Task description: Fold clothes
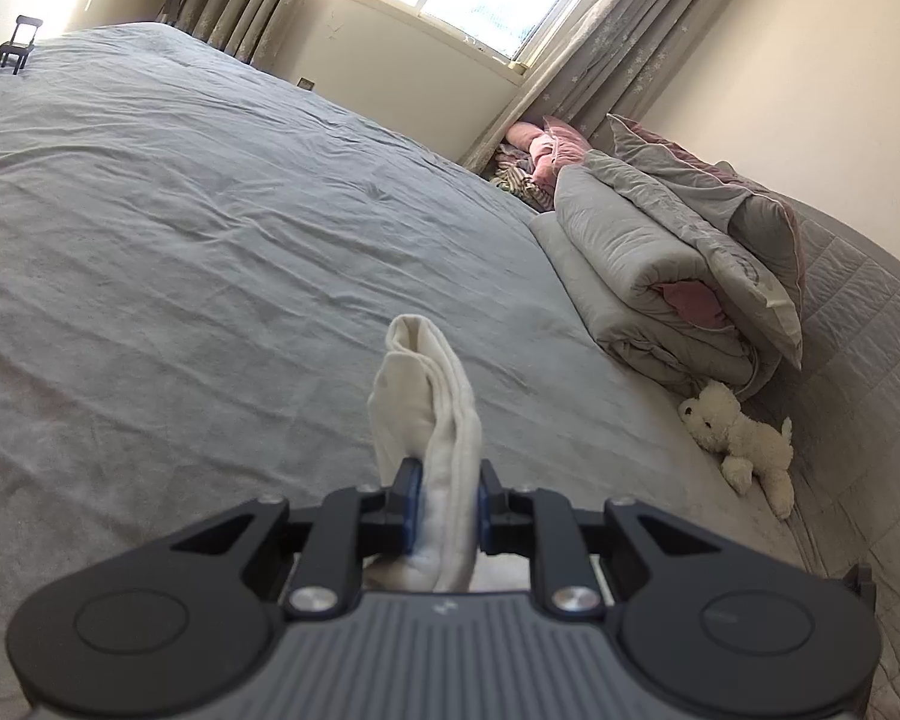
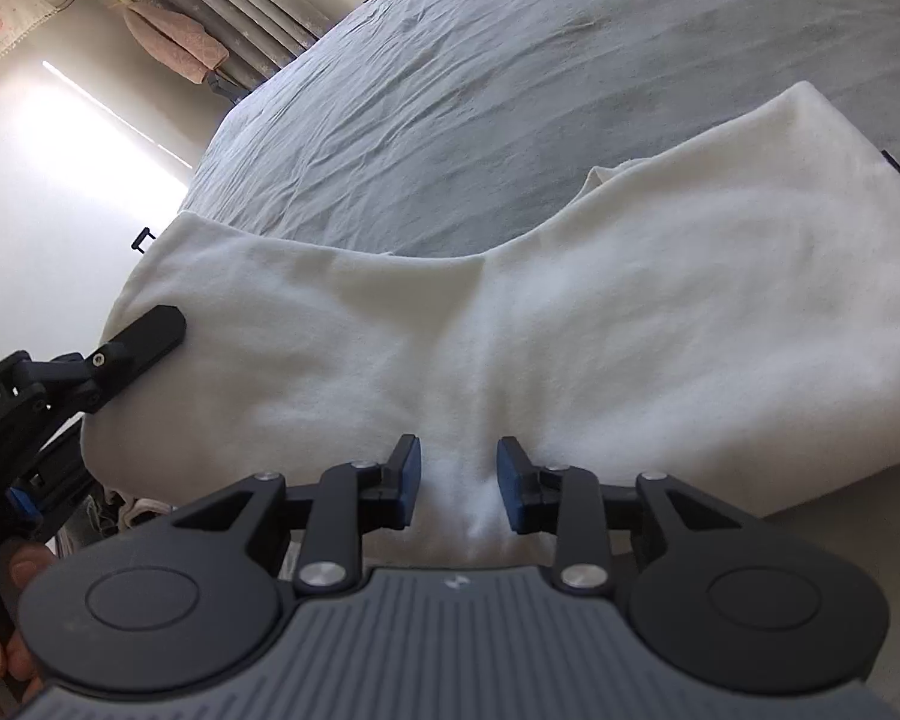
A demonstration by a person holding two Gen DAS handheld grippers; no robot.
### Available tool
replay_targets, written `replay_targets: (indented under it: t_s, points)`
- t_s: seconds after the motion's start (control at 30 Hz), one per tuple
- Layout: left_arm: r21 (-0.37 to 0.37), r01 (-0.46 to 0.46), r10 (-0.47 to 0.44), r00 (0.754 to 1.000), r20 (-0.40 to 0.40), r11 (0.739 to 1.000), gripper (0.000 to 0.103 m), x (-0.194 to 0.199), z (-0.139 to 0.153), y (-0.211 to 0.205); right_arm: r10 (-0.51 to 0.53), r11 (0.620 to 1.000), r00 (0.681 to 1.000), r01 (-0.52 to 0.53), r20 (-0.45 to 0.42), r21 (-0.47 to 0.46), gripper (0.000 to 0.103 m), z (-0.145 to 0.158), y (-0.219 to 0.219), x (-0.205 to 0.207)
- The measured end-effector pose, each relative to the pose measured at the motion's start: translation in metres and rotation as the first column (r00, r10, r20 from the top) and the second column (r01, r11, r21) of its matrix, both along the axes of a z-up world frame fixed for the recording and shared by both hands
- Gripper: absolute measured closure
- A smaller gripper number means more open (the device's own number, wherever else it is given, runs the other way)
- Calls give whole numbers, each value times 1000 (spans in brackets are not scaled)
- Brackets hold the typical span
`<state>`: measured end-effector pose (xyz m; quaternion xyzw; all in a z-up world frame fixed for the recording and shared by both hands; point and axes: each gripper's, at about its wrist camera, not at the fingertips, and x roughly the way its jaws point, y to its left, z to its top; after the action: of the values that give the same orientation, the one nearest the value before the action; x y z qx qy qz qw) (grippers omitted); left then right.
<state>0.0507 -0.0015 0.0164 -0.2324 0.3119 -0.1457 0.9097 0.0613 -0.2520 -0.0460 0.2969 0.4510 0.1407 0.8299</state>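
A white garment (image 2: pixel 570 324) hangs in a sagging span over the grey bed sheet (image 2: pixel 450 90), and its far right part rests on the bed. My right gripper (image 2: pixel 459 477) pinches a bunched ridge of it between the blue pads. In the right wrist view my left gripper reaches in from the left, one black finger (image 2: pixel 144 339) lying across the garment's left edge. In the left wrist view my left gripper (image 1: pixel 447 492) is shut on a thick folded edge of the white garment (image 1: pixel 426 396), which stands up beyond the pads over the grey bed sheet (image 1: pixel 240 210).
A folded grey duvet (image 1: pixel 648 276) and a pillow (image 1: pixel 750 222) are stacked at the bed's right side, with a white plush toy (image 1: pixel 738 438) beside them. A small black stand (image 1: pixel 18 45) sits on the far left of the bed. Curtains and a window wall lie beyond. A hand (image 2: pixel 18 576) holds the left gripper.
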Motion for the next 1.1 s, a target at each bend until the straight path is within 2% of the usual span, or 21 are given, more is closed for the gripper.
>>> replay_targets:
  t_s: [0.17,0.4,0.53,0.63,0.77,0.87,0.93,1.0,1.1]
  points:
    - [25,31,-32,999,29,999,85,-4,11,-23,-38,999,998,37,51,35,56,22,-21,-3]
    - [10,58,-58,997,44,998,85,-3,18,-62,-161,981,983,149,91,126,54,37,-63,-8]
    - [39,99,-101,993,63,994,85,-9,19,-91,-265,955,961,250,80,159,46,36,-89,-11]
    - [38,121,-123,990,69,992,85,-10,16,-107,-336,924,941,321,44,208,46,27,-109,-12]
    - [-31,168,-166,985,50,985,85,-7,7,-123,-390,870,920,376,-22,319,46,16,-133,-15]
    - [-137,192,-196,981,-12,972,85,1,-6,-131,-412,832,909,405,-66,379,46,9,-147,-19]
    - [-174,186,-198,979,-56,967,85,4,-15,-133,-418,812,904,418,-93,408,46,6,-155,-22]
    - [-194,178,-197,977,-85,965,85,5,-22,-133,-416,805,902,423,-111,416,46,3,-159,-23]
    - [-197,173,-194,977,-91,965,85,2,-25,-129,-397,822,911,408,-114,398,46,6,-159,-24]
